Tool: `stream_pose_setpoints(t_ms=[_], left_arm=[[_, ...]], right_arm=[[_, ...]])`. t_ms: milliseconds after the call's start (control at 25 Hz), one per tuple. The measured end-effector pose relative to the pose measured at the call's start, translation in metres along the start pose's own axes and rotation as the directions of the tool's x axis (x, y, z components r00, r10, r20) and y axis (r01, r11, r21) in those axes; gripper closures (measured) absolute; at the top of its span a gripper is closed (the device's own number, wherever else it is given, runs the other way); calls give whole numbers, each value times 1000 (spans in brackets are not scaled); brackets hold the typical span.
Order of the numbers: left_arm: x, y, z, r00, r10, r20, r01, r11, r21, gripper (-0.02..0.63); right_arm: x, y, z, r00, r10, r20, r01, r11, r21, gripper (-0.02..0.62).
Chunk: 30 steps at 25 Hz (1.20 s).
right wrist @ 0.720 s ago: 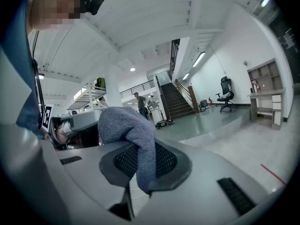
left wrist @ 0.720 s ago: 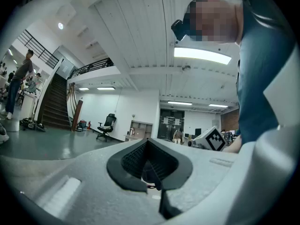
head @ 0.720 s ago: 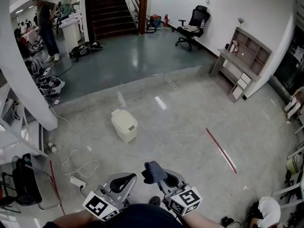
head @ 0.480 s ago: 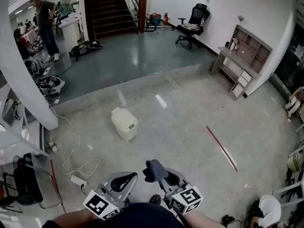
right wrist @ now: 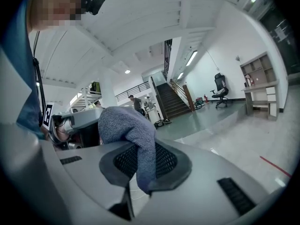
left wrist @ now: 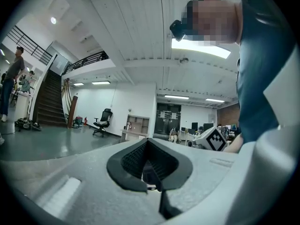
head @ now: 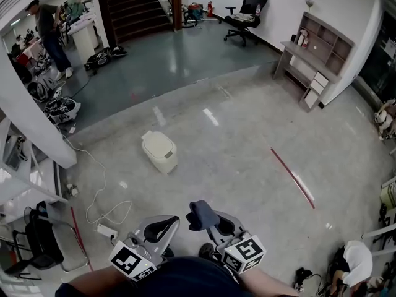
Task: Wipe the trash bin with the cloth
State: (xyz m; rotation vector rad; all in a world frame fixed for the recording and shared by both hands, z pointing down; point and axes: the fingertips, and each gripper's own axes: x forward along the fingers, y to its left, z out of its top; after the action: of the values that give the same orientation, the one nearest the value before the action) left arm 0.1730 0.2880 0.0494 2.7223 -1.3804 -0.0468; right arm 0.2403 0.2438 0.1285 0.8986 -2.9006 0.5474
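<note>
A small cream trash bin [head: 159, 151] with its lid down stands on the concrete floor, well ahead of both grippers. My right gripper [head: 213, 222] is shut on a grey-blue cloth [head: 200, 214], which bunches up above its jaws; in the right gripper view the cloth [right wrist: 130, 135] hangs out between the black pads. My left gripper [head: 159, 229] is held beside it, low in the head view, shut with nothing between its pads [left wrist: 149, 165]. Both are close to my body.
A white cable and power strip [head: 107, 231] lie on the floor at the left, near a white pillar [head: 31, 122]. A red line [head: 292, 177] crosses the floor at the right. A shelf unit [head: 317, 64], an office chair [head: 246, 8], stairs and people stand far back.
The head view has shifted: the bin now sits slightly farther left and higher. Both grippers stay near my body, the cloth still held in the right one.
</note>
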Motion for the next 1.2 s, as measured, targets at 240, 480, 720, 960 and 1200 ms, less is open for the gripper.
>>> stream_pose_setpoints(t_ms=[240,480,720,960,1200], left_arm=[[47,4,-5,1000,-7,-23,8,1000,13,609],[78,33,-17,999,-12,-52,13,1000,21,609],[85,108,-29,996,-86,-37,86,996,7,609],[77,239,-47,979,-203,-29,203,979,-6,609],[75,355,-58,961,-269,-70,268,963,-31,609]], right_arm=[[-2,-46,-10,1000,-13,6,13,999,34,545],[21,-79,-10,999,-44,2,44,998,48,545],[82,-89,-17,989,-146,-10,146,987,59,545],[196,-82,-31,953,-303,2,301,946,119,545],[291,-75,-29,905,-425,14,418,896,147,545]])
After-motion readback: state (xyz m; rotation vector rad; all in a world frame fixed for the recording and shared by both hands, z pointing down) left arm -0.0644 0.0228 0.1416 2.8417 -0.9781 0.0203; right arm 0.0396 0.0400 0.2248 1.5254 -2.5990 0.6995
